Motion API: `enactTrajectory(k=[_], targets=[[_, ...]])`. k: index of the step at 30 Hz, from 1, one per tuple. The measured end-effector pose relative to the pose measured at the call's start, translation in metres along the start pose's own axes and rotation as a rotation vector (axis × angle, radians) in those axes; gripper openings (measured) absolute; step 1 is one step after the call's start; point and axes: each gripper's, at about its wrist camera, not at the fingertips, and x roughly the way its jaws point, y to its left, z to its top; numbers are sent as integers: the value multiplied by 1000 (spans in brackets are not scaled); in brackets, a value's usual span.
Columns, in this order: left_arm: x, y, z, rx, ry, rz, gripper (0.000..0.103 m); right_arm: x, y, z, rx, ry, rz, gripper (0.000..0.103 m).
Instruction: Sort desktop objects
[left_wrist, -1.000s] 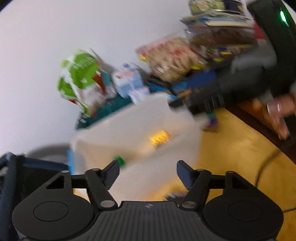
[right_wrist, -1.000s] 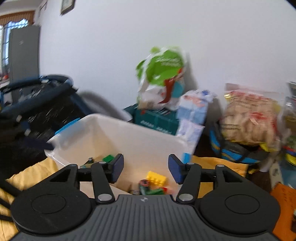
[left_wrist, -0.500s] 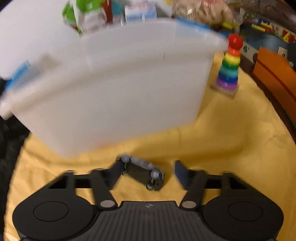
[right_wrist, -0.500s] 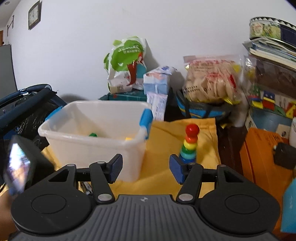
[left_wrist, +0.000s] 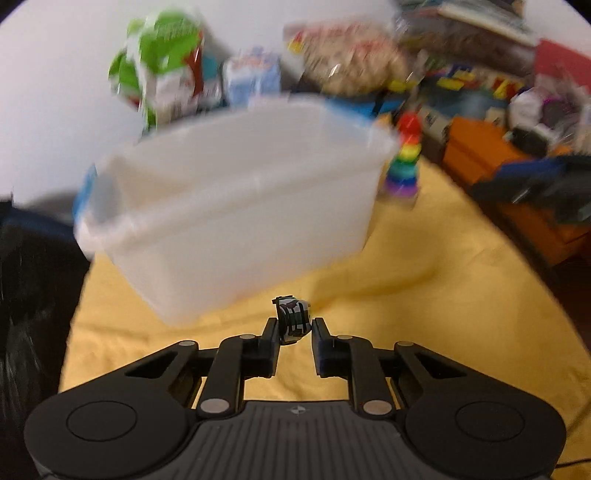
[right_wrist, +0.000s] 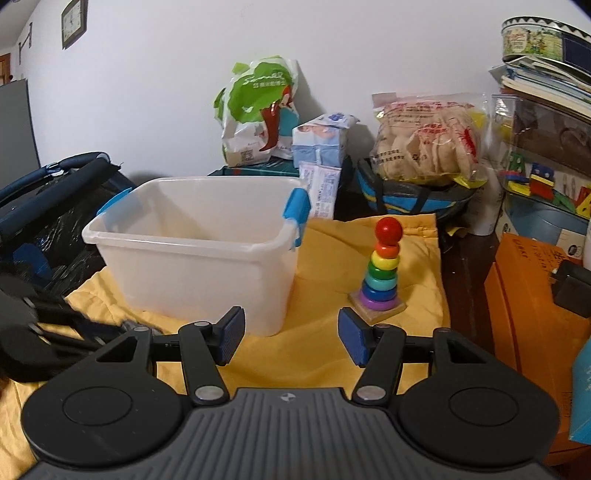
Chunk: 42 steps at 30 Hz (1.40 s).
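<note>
Between our left gripper's pads, the small dark toy car now sits clamped, lifted off the yellow cloth where it lay crosswise; its length points ahead toward the translucent white plastic bin. Our right gripper hangs half-spread, empty.

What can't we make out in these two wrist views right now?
- Left wrist: motion blur smears the white bin and shelf clutter; labels unreadable.
- Left wrist: the small dark toy in the left gripper is too small and partly covered by the fingers to identify.
- Right wrist: the bin's near wall hides its floor; contents unknown.
- Right wrist: the left gripper is a blur at the frame edge; its grip is unseen there.
</note>
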Motion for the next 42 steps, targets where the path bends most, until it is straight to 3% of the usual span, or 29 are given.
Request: enactTrajectory(k=[5,11,16,20,25,31,33,35,38,41,42], targets=[[-13,2,9,45,-32,7,21,3,9,0,-6,2,21,60],[-36,1,20,39,-86,-42,21,3,15,-2,-8,11,22,60],[-66,5,65,69,-217,-33,21,3,17,0,7,7,19,60],[-55,18,94,68,-249,15,21,4,24,15,-8,-26,31,60],[-7,31,116,64,-191,77,21,10,35,30,-28,-53,52,60],[61,44,113,21,-23,105,23,18,49,34,-58,-39,73,60],[69,49,110,1,4,97,34,21,51,34,-67,-29,75,60],[69,52,109,-8,9,94,53,23,52,36,-79,-24,71,61],[60,51,111,3,-1,118,67,25,53,43,-100,-8,49,61],[46,47,116,13,3,162,69,28,52,56,-106,31,16,73],[41,47,117,16,-4,173,70,28,51,62,-107,49,9,82]])
